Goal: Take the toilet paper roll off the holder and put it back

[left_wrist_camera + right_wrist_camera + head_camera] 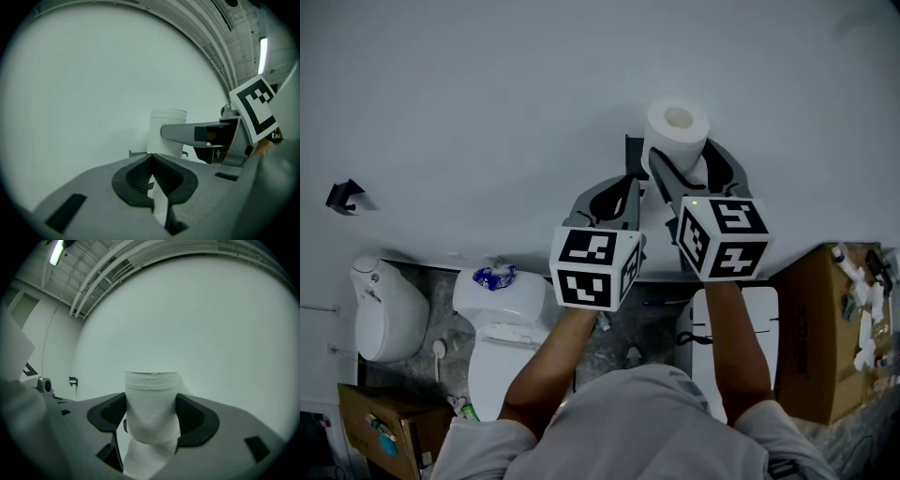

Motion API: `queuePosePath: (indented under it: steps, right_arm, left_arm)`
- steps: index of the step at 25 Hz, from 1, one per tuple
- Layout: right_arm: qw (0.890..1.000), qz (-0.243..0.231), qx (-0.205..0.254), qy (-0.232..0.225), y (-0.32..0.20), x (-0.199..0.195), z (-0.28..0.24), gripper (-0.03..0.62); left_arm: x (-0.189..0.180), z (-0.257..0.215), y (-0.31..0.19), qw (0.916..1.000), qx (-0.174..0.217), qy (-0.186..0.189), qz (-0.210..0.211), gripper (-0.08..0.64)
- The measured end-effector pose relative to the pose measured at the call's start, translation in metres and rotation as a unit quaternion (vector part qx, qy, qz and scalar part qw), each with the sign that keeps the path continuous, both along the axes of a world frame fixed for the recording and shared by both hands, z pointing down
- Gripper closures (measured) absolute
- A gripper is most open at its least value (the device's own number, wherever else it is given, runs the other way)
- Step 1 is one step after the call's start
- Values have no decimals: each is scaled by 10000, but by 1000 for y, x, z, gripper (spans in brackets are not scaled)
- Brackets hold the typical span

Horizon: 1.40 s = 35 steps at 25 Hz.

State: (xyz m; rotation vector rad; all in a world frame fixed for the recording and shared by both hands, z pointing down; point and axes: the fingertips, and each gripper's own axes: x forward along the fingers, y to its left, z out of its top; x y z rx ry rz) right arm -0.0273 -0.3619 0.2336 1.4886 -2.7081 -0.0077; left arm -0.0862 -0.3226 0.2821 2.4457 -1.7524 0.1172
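A white toilet paper roll [677,129] stands against the white wall, its core hole facing my head camera. My right gripper [690,157] is shut on it, one pad pressed on each side of the roll [151,401]. A loose tail of paper hangs below the roll between the jaws. The dark holder bracket [632,152] shows on the wall just left of the roll, also as a grey bar [137,153]. Whether the roll sits on it is hidden. My left gripper [627,186] is shut and empty, left of and below the roll [167,130], tips [151,158] touching.
Below on the floor stand a white toilet [502,314] with a blue packet [495,277] on its tank, a second white fixture [384,309] and cardboard boxes [825,337] [384,431]. A small black hook [344,195] is on the wall at left.
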Motion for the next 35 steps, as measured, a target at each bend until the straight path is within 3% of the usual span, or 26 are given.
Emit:
queuePosePath:
  steps: [35]
  right_arm:
    - [10000, 23, -82, -8, 96, 16, 29, 258]
  left_arm:
    - [17, 15, 78, 9999, -57, 29, 120, 555]
